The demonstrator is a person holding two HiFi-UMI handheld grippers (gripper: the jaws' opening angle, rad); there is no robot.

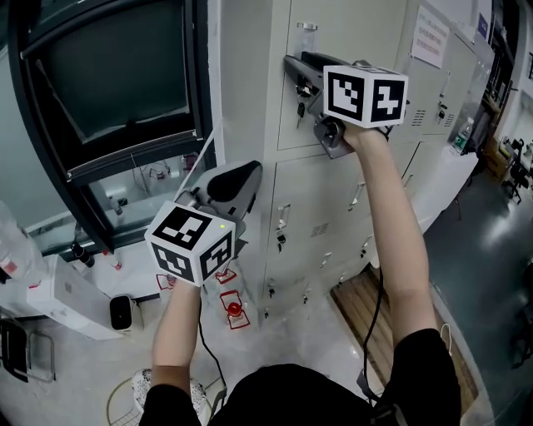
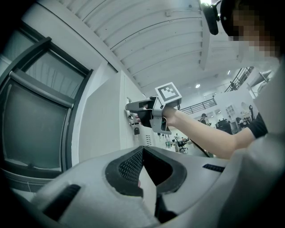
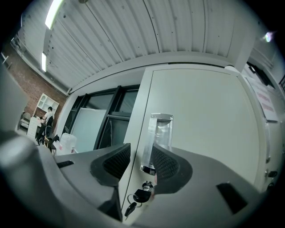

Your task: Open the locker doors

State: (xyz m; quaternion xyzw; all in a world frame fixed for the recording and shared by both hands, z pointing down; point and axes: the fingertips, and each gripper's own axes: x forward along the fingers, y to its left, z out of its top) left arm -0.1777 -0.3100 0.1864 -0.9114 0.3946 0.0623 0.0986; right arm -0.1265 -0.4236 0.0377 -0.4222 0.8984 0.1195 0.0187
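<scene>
I am holding my right gripper (image 3: pixel 141 156) up at the top door (image 3: pixel 200 116) of the pale grey locker bank (image 1: pixel 333 208). Its jaws are released and standing apart, with the door's clear plastic handle (image 3: pixel 159 138) between them, and neither pad is plainly pressing on it. Just under the handle, on the same door, a bunch of keys (image 3: pixel 138 198) is hanging from the lock. The door is sitting flush in the bank, not yet swung out.

My left gripper (image 2: pixel 142 151) is hovering low, off the bank's left edge, clenched on nothing with its jaw tips together.

Left of the bank, a dark-framed window (image 1: pixel 117 75) is filling the wall. At the foot of the bank a grey, glossy floor (image 1: pixel 491 250) is spreading away, and a wooden slatted platform (image 1: pixel 371 312) is lying against the lowest doors. Above the bank a white ribbed ceiling (image 3: pixel 133 31) is running across, with a strip light (image 3: pixel 53 11) glowing in it.
</scene>
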